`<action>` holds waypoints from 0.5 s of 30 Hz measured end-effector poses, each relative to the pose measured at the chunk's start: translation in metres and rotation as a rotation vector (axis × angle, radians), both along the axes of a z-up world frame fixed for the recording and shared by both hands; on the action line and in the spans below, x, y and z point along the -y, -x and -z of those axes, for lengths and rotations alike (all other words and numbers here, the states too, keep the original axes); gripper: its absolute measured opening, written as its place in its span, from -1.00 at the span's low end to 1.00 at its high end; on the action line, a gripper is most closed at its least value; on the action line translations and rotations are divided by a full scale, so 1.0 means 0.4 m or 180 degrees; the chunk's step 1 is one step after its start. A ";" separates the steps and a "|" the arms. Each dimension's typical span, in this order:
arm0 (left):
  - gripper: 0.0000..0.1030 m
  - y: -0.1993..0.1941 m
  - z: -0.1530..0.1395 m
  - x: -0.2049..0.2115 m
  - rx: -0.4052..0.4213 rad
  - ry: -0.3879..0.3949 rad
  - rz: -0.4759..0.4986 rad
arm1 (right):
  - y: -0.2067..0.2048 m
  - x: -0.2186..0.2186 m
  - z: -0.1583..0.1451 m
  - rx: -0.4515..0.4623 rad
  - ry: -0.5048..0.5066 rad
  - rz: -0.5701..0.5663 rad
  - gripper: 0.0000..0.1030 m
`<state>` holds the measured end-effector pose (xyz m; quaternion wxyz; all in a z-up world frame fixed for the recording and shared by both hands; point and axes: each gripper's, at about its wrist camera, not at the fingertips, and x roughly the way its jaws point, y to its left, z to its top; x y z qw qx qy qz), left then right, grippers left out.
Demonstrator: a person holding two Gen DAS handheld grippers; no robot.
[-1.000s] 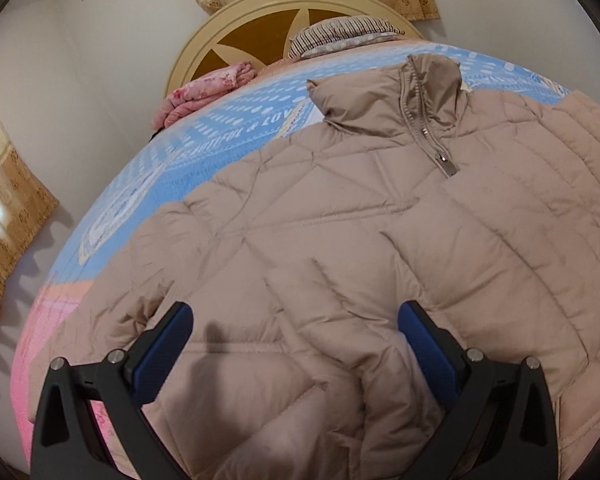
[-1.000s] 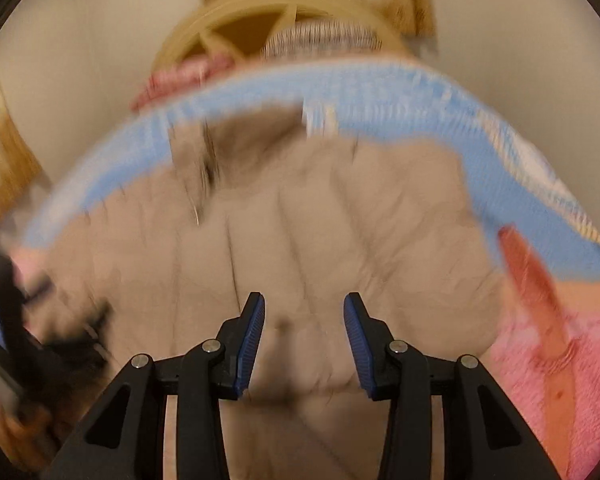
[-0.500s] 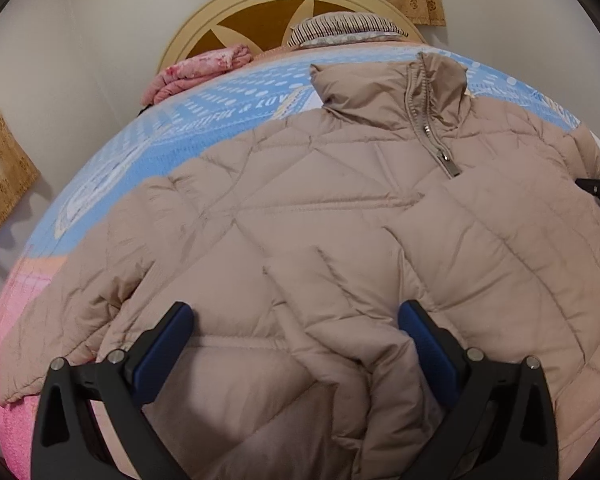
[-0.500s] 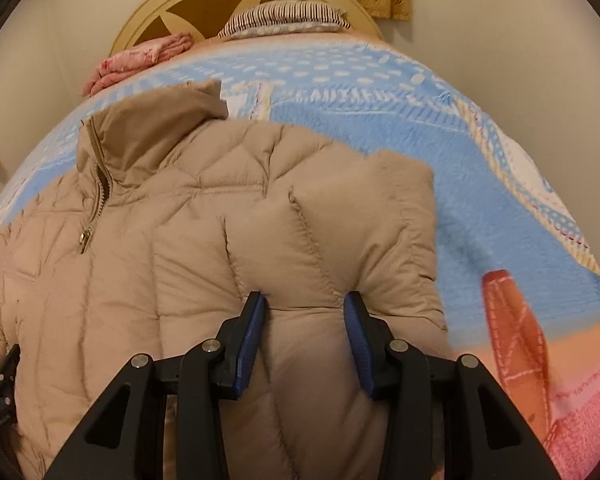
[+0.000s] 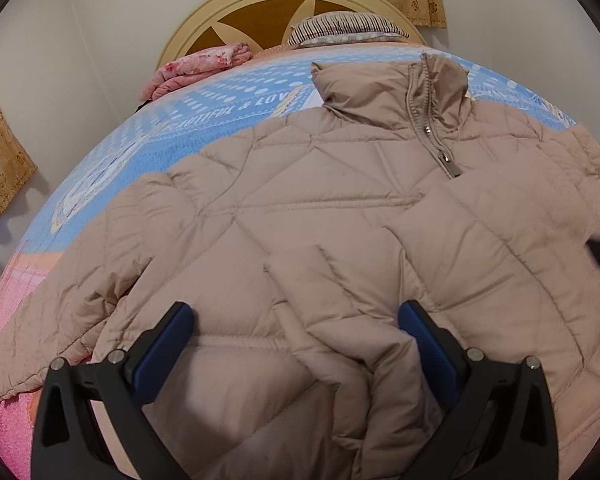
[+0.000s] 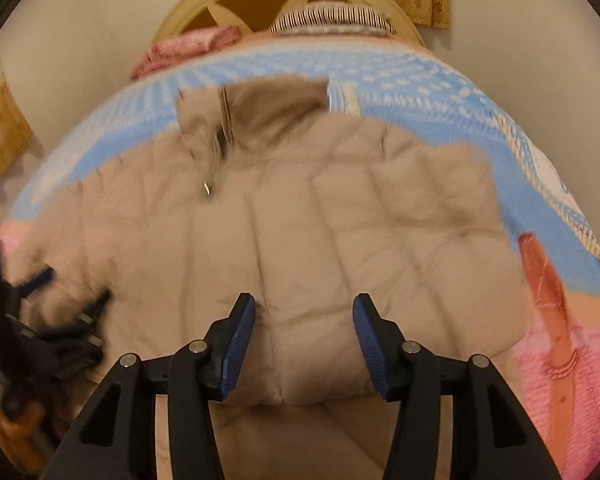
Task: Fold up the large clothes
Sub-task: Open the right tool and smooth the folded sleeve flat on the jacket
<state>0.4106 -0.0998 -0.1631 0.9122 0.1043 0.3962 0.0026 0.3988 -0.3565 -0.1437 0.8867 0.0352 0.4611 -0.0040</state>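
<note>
A beige quilted jacket [image 5: 340,200] lies front up on the bed, with its collar [image 5: 380,84] toward the headboard. My left gripper [image 5: 294,312] hovers open and wide over the lower front, where a folded sleeve [image 5: 340,320] runs between its fingers untouched. In the right wrist view, which is blurred, the other sleeve [image 6: 312,352] is folded across the body. My right gripper [image 6: 304,304] has the cuff between its jaws. They are opening, and the puffy fabric still touches both pads. The left gripper [image 6: 68,292] shows dark at that view's left edge.
The blue patterned bed cover [image 5: 204,128] turns pink [image 5: 8,380] near the front edge. At the head of the bed are a round wooden headboard [image 5: 260,12], a striped pillow [image 5: 340,28] and a folded pink blanket [image 5: 196,68]. Walls and curtains [image 5: 0,176] close in both sides.
The right gripper swung left and down over the jacket body with the sleeve, and its jaws widened a little. The left gripper stayed open and hardly moved.
</note>
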 end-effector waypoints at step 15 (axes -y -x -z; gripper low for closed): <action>1.00 -0.002 0.002 -0.004 -0.0016 0.0044 0.0000 | 0.018 -0.029 -0.004 0.0203 0.0106 -0.0006 0.03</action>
